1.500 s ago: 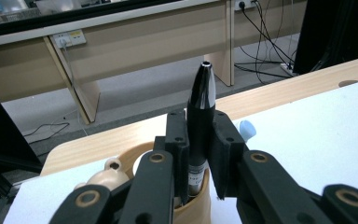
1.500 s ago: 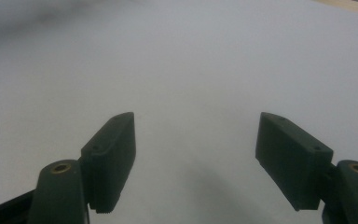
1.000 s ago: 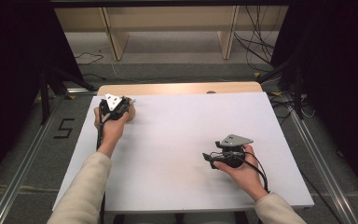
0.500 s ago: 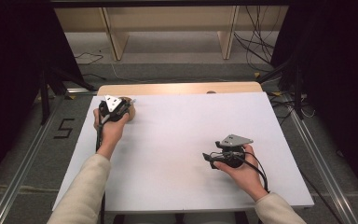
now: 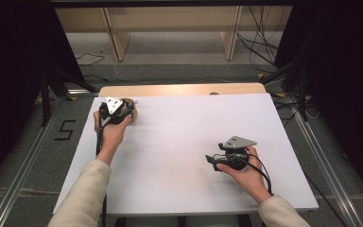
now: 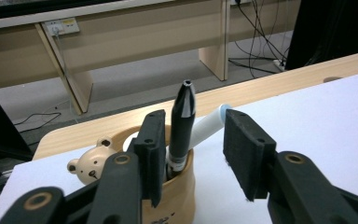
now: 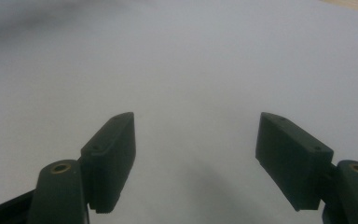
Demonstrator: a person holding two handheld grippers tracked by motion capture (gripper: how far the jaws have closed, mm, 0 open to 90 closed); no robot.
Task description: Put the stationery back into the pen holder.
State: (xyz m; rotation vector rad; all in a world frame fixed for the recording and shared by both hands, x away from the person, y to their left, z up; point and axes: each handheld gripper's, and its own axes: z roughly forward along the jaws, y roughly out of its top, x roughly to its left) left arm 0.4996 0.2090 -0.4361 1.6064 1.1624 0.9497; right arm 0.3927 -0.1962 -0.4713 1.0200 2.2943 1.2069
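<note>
- At the far left corner of the white table (image 5: 179,156), my left claw (image 6: 191,154) hangs over a tan pen cup (image 6: 177,196) with a small bear figure (image 6: 89,164) on its side; the cup shows in the high view (image 5: 131,109) just past my left hand (image 5: 109,133).
- A black pen (image 6: 182,122) stands in the cup between my jaws, and a white pen (image 6: 207,125) leans beside it.
- My left jaws have just been opening. They now stand partly apart; the black pen sits close by the left pad, but I see no squeeze on it, and the right pad is clear of both pens.
- My right claw (image 7: 196,158) rests low over bare table with its jaws wide and nothing between them; I see it at the near right (image 5: 220,161).
- The black pen looks light, stiff and smooth, so I judge it could slip or twist under a loose pinch. I would take it on the upper barrel, above the cup rim.
- Its long axis runs nearly upright, tilted slightly, with the tapered end up and the rest down inside the cup.
- The white pen slants more, its blue-tipped end pointing up and away to the right in the left gripper view.
- The cup seems light enough to tip if a pen drags sideways.
</note>
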